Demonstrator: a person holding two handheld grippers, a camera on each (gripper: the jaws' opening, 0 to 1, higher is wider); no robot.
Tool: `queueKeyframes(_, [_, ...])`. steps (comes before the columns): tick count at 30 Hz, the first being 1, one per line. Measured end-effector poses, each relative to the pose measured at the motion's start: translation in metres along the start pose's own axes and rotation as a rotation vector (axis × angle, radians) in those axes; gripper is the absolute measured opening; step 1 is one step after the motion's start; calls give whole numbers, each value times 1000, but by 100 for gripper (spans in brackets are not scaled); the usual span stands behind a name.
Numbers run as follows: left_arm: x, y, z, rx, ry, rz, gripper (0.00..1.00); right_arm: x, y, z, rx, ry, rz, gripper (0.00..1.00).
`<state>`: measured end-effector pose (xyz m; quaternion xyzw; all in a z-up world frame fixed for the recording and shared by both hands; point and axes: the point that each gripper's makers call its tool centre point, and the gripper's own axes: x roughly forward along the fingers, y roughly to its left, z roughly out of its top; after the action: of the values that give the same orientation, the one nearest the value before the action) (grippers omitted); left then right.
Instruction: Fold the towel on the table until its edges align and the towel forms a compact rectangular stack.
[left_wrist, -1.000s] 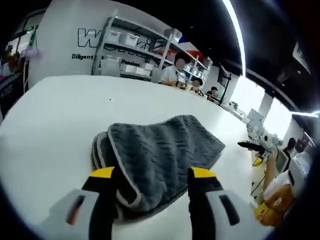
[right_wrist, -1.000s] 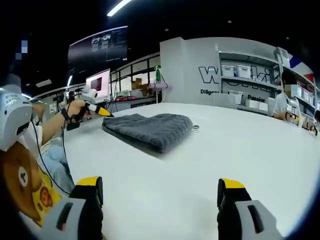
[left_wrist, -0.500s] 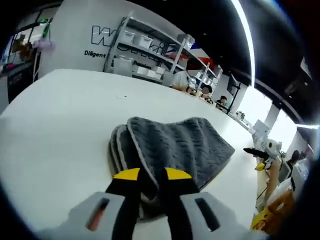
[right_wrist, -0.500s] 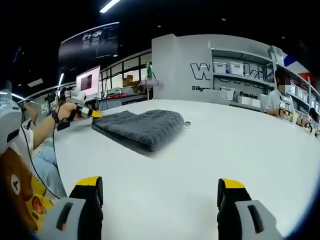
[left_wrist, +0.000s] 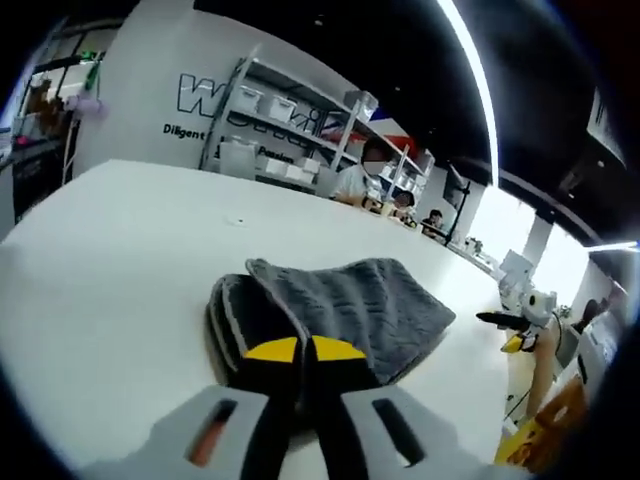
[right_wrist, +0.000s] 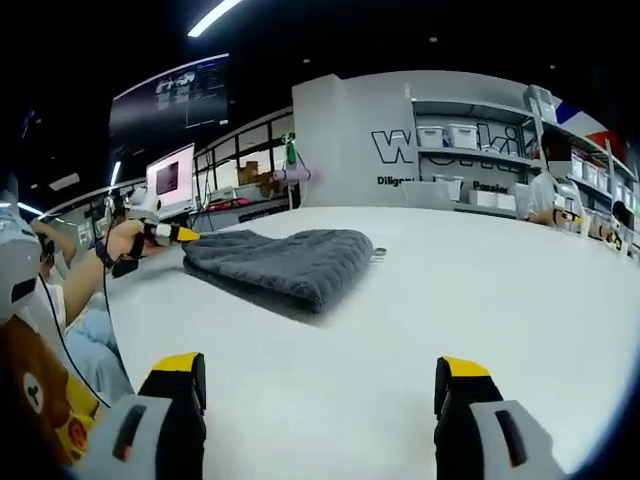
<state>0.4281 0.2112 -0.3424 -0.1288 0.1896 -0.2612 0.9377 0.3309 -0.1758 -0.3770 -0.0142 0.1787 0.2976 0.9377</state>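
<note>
Left gripper view: left gripper (left_wrist: 303, 350), spread a second ago, now pinches near corner of folded grey towel (left_wrist: 345, 310) on table (left_wrist: 100, 260); next fold can start. Right gripper (right_wrist: 320, 385) spread, well clear.

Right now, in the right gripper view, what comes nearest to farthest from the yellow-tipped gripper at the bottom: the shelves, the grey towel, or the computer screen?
From the right gripper:
1. Grey towel, on the white table, ahead left.
2. Computer screen, beyond the table, left.
3. Shelves, back wall, right; close to the screen's distance, so that order is uncertain.
</note>
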Motion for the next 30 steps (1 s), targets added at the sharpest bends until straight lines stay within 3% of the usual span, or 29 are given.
queueKeyframes(11, [-24, -2, 8, 32, -103, 3, 5, 4, 4, -4, 12, 14, 11, 99])
queueKeyframes(19, [-39, -3, 8, 84, -185, -58, 4, 4, 4, -6, 6, 22, 18, 99])
queueKeyframes(25, [-39, -2, -31, 89, -37, -45, 4, 3, 3, -6, -2, 25, 15, 99])
queueKeyframes(30, [-38, 10, -44, 76, 10, 8, 4, 5, 6, -6, -8, 30, 20, 99])
